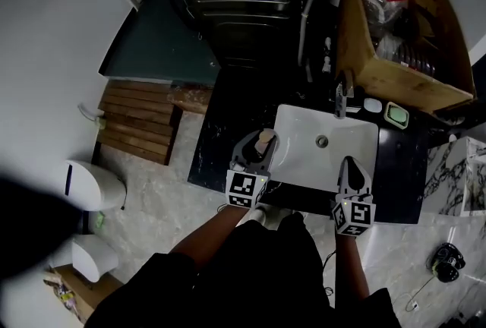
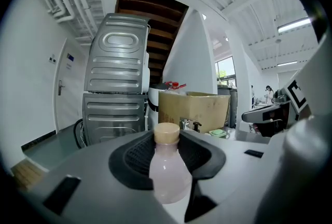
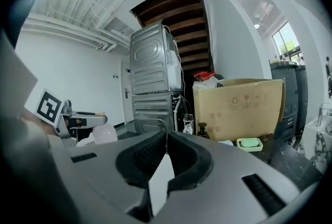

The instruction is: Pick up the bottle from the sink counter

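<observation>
A pale, milky bottle (image 2: 167, 171) with a tan cap sits upright between the black pads of my left gripper (image 2: 167, 136), which is shut on its neck and shoulder. The head view has that bottle (image 1: 265, 140) and left gripper (image 1: 260, 146) at the left edge of the white sink (image 1: 300, 167). Over the sink's front right part, my right gripper (image 1: 348, 164) holds nothing. Its tips meet in the right gripper view, so the right gripper (image 3: 166, 133) is shut. That view also catches the bottle (image 3: 106, 134) off to its left.
A faucet (image 1: 342, 95) stands behind the sink on the dark counter (image 1: 220, 144). A green soap dish (image 1: 396, 115) lies beside it. A large cardboard box (image 1: 395, 76) full of items fills the back right. A steel washer stack (image 1: 235, 0) stands behind the counter.
</observation>
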A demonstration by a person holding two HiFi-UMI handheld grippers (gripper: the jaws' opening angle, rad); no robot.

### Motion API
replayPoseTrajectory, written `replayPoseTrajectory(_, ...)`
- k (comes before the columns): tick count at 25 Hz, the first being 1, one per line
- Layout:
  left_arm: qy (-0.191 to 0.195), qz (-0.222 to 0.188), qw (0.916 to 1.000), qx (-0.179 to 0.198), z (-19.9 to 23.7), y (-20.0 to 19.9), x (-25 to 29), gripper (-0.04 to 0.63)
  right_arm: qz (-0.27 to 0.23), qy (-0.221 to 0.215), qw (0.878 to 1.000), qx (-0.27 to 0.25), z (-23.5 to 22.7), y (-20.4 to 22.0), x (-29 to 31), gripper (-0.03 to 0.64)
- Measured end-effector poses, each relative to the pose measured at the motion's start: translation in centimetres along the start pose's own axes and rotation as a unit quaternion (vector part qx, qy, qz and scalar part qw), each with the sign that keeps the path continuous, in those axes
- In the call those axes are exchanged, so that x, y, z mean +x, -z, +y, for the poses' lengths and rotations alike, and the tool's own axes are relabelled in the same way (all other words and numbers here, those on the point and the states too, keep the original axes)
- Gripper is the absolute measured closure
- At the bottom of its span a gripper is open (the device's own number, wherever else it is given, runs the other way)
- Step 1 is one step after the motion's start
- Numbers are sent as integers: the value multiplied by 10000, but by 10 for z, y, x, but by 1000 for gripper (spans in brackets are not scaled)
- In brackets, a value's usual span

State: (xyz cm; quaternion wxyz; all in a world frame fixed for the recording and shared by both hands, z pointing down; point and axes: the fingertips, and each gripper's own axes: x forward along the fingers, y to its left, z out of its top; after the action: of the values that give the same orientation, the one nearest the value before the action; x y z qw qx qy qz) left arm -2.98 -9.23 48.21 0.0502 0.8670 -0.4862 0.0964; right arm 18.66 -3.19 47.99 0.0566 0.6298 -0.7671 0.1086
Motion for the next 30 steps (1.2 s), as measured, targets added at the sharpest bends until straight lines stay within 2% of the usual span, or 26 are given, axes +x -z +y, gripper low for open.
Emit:
replayPoseTrajectory(9, -252, 29, 9997, -68, -35, 4, 19, 453, -6, -283, 9995, -123, -39, -6, -4, 577)
replayPoseTrajectory(20, -304, -173, 9994, -37, -70, -11, 45, 453, -74, -352, 9990, -277, -78, -10, 0, 577)
replayPoseTrajectory(26, -231, -224, 9995, -7, -84, -17, 50, 453, -52, -311, 9985, -451, -88, -14, 5, 578)
replayPoseTrajectory(30, -243, -185, 9995, 7, -88, -17, 53, 453, -204, -83, 9981, -576, -95, -21, 1, 580)
